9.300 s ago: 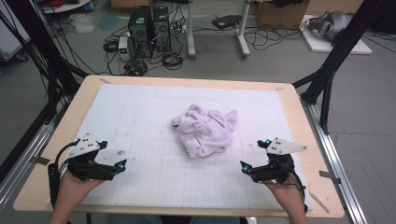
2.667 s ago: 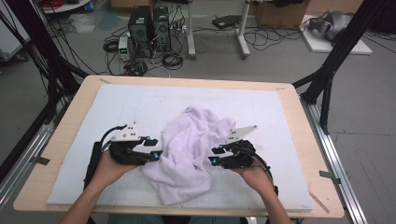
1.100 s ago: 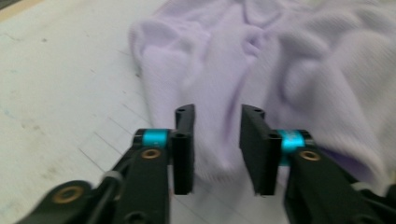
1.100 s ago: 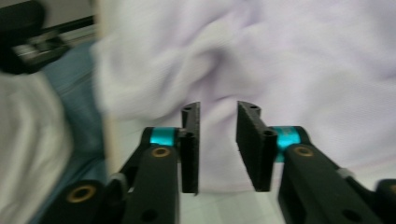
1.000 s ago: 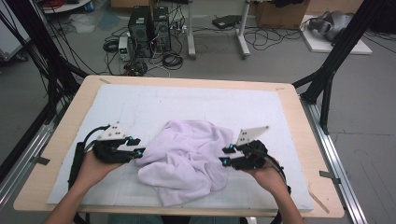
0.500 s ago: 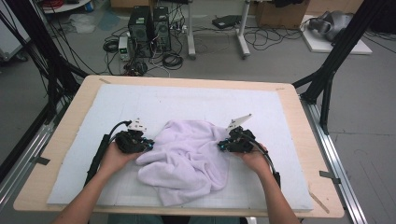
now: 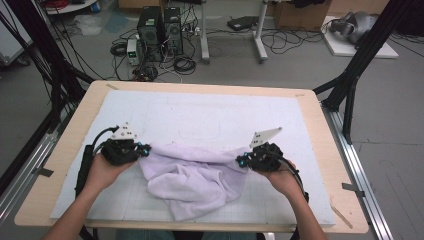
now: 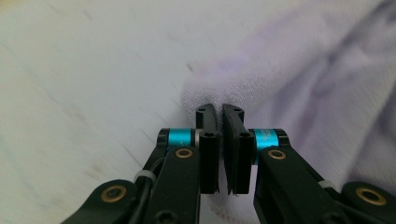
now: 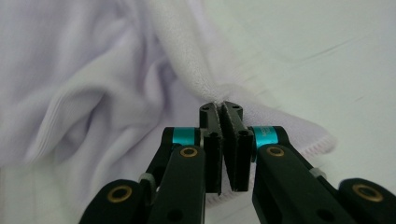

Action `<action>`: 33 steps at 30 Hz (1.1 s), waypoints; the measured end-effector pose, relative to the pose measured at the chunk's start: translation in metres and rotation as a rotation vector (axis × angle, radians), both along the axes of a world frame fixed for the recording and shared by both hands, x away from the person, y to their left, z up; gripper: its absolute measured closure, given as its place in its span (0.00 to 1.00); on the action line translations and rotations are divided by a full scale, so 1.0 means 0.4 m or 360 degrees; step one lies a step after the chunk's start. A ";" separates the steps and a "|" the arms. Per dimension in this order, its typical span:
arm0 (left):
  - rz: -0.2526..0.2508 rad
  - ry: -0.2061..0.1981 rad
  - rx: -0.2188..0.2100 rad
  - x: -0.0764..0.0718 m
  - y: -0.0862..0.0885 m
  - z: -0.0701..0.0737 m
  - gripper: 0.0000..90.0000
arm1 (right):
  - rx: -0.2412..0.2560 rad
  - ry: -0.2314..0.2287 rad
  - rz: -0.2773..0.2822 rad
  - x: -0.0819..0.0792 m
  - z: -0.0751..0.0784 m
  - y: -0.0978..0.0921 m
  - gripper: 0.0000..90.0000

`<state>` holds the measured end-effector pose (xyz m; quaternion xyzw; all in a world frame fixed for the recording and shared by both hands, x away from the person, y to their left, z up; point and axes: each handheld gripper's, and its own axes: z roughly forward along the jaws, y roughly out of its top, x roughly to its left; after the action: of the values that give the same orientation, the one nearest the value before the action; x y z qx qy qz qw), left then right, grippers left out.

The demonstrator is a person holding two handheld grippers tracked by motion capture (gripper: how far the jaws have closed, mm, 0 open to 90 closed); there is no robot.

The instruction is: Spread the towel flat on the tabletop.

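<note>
1. The towel point(image 7: 192, 177) is soft and pale purple. It lies on the white mat point(image 7: 210, 120) that covers the tabletop point(image 7: 320, 130), on the side near the person.
2. Its top edge is pulled out into a line from left to right, so its long way runs across the tabletop. The rest sags toward the person in loose, bumpy folds.
3. The left gripper point(image 7: 142, 150) holds the left end of that top edge. In the left gripper view its jaws are squeezed together on a fold of the towel point(image 8: 299, 84), which bulges out around them.
4. The right gripper point(image 7: 242, 161) holds the right end. In the right gripper view its jaws are pinched tight on the towel point(image 9: 93, 93), close to a stitched hem by a corner.
5. I think the two grippers hold the two ends far apart so the edge stays tight. That looks like a way to spread the towel flat.
6. The top edge looks almost straight, but the middle is still crumpled. So I think the spreading is only partly done.
7. Each gripper sits in a hand, and the left hand point(image 7: 102, 172) and right hand point(image 7: 282, 180) come in from the near side.
8. Past the tabletop, on the floor, sit computer boxes point(image 7: 160, 25) and many cables.
</note>
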<state>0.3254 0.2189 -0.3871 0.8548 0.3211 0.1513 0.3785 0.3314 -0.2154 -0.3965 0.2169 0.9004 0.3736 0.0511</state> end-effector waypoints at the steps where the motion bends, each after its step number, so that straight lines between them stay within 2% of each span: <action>1: -0.0035 0.0042 0.0021 -0.008 -0.001 -0.019 0.94 | 0.0000 0.0000 0.0000 0.000 0.000 0.000 0.97; 2: -0.0076 0.0093 0.0027 -0.015 -0.002 -0.038 0.94 | -0.0011 0.0036 0.0032 -0.011 -0.018 0.001 0.97; 3: -0.0123 0.0151 0.0030 -0.019 -0.003 -0.053 0.93 | -0.0011 0.0120 0.0069 -0.019 -0.037 0.002 0.96; 4: -0.0150 0.0187 0.0003 -0.024 -0.002 -0.062 0.91 | -0.0034 0.0199 0.0121 -0.024 -0.053 0.005 0.94; 5: -0.0168 0.0188 -0.0009 -0.024 0.002 -0.062 0.85 | -0.0066 0.0230 0.0149 -0.032 -0.058 0.008 0.88; 6: -0.0169 0.0181 -0.0051 -0.024 0.006 -0.056 0.79 | -0.0049 0.0228 0.0166 -0.037 -0.054 0.007 0.85; 7: -0.0154 0.0169 -0.0097 -0.020 0.012 -0.045 0.73 | 0.0000 0.0210 0.0164 -0.038 -0.042 0.002 0.82; 8: -0.0139 0.0148 -0.0125 -0.012 0.019 -0.031 0.64 | 0.0093 0.0150 0.0124 -0.031 -0.006 -0.011 0.77; 9: -0.0127 0.0128 -0.0148 -0.004 0.024 -0.017 0.64 | 0.0093 0.0150 0.0124 -0.031 -0.006 -0.011 0.77; 10: -0.0097 0.0096 -0.0168 0.007 0.026 -0.006 0.62 | 0.0104 0.0102 0.0086 -0.021 0.011 -0.016 0.75; 11: -0.0096 0.0090 -0.0165 0.014 0.026 -0.002 0.59 | 0.0110 0.0049 0.0029 0.003 0.026 -0.020 0.69; 12: -0.0084 0.0087 -0.0167 0.022 0.023 -0.005 0.59 | 0.0110 0.0049 0.0029 0.003 0.026 -0.020 0.69; 13: -0.0085 0.0103 -0.0153 0.032 0.018 -0.015 0.57 | 0.0120 0.0039 0.0000 0.017 0.021 -0.019 0.64; 14: -0.0079 0.0158 -0.0104 0.046 0.011 -0.033 0.54 | 0.0111 0.0063 -0.0030 0.030 0.011 -0.015 0.60; 15: -0.0070 0.0189 -0.0070 0.054 0.006 -0.046 0.47 | 0.0052 0.0117 -0.0050 0.053 -0.021 -0.003 0.56; 16: -0.0065 0.0234 -0.0047 0.062 -0.001 -0.063 0.47 | 0.0052 0.0117 -0.0050 0.053 -0.021 -0.003 0.56; 17: -0.0075 0.0261 -0.0028 0.067 -0.006 -0.078 0.48 | 0.0033 0.0149 -0.0051 0.061 -0.041 0.002 0.56; 18: -0.0097 0.0277 -0.0028 0.070 -0.011 -0.090 0.66 | -0.0056 0.0213 -0.0072 0.077 -0.075 0.013 0.56; 19: -0.0131 0.0295 -0.0034 0.070 -0.018 -0.100 0.75 | -0.0085 0.0235 -0.0076 0.082 -0.088 0.018 0.58; 20: -0.0153 0.0296 -0.0021 0.069 -0.025 -0.107 0.75 | -0.0085 0.0235 -0.0076 0.082 -0.088 0.018 0.58; 21: -0.0179 0.0285 -0.0018 0.066 -0.031 -0.110 0.82 | -0.0069 0.0205 -0.0086 0.082 -0.089 0.019 0.65; 22: -0.0177 0.0248 0.0009 0.063 -0.036 -0.107 0.90 | -0.0069 0.0195 -0.0082 0.083 -0.088 0.020 0.79; 23: -0.0168 0.0231 0.0020 0.062 -0.037 -0.103 0.92 | -0.0060 0.0203 -0.0025 0.082 -0.088 0.025 0.93; 24: -0.0155 0.0206 0.0022 0.061 -0.034 -0.096 0.93 | -0.0069 0.0201 -0.0002 0.081 -0.088 0.030 0.95; 25: -0.0115 0.0171 0.0001 0.059 -0.026 -0.086 0.94 | -0.0095 0.0186 0.0001 0.079 -0.082 0.035 0.96; 27: -0.0066 0.0118 -0.0030 0.058 -0.009 -0.068 0.94 | -0.0031 0.0123 -0.0006 0.078 -0.060 0.028 0.97; 28: -0.0043 0.0094 -0.0072 0.057 0.000 -0.058 0.94 | -0.0008 0.0099 -0.0016 0.078 -0.050 0.020 0.97; 29: -0.0028 0.0069 -0.0102 0.055 0.009 -0.047 0.94 | -0.0008 0.0099 -0.0016 0.078 -0.050 0.020 0.97; 31: 0.0002 0.0016 -0.0142 0.060 0.017 -0.017 0.94 | 0.0064 0.0057 -0.0063 0.081 -0.019 -0.007 0.97; 33: 0.0014 -0.0001 -0.0137 0.068 0.016 -0.008 0.94 | 0.0070 0.0044 -0.0075 0.086 -0.009 -0.014 0.97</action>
<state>0.3524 0.2251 -0.3904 0.8362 0.3309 0.1394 0.4145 0.3658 -0.2210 -0.4002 0.2443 0.8873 0.3889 0.0427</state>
